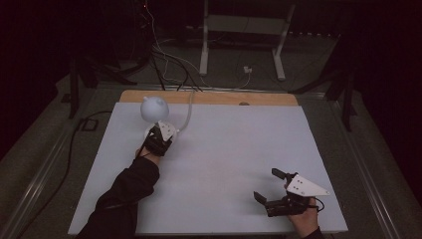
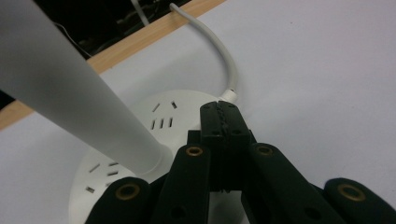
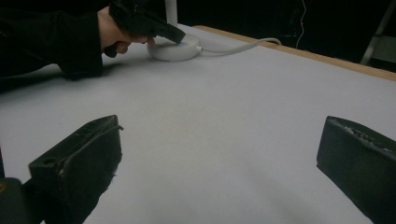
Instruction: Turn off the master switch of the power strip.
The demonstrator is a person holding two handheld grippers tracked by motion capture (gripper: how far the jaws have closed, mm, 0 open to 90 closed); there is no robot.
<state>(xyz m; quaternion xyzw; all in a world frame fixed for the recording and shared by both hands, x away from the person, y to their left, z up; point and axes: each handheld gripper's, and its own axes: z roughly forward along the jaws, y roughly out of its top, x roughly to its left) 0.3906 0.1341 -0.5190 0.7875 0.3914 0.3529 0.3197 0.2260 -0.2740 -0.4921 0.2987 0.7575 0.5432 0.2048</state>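
A white lamp stands at the table's far left: a globe head (image 1: 154, 108) on a tapering stem (image 2: 70, 88), rising from a round base (image 2: 163, 112) with socket slots. My left gripper (image 2: 223, 109) is shut with nothing between its jaws, and its tips rest on the base's top near the point where the white cable (image 2: 224, 60) enters. In the right gripper view a small blue glow shows on the base (image 3: 175, 49) under the left gripper (image 3: 180, 37). My right gripper (image 1: 267, 184) lies near the front right edge, open, with nothing between its jaws (image 3: 222, 135).
The white tabletop (image 1: 234, 149) has a wooden strip (image 1: 209, 97) along its far edge. The lamp's cable (image 1: 188, 117) runs off the back. A dark sleeve (image 1: 129, 189) lies across the near left. Beyond the table are floor cables and a white frame (image 1: 244, 40).
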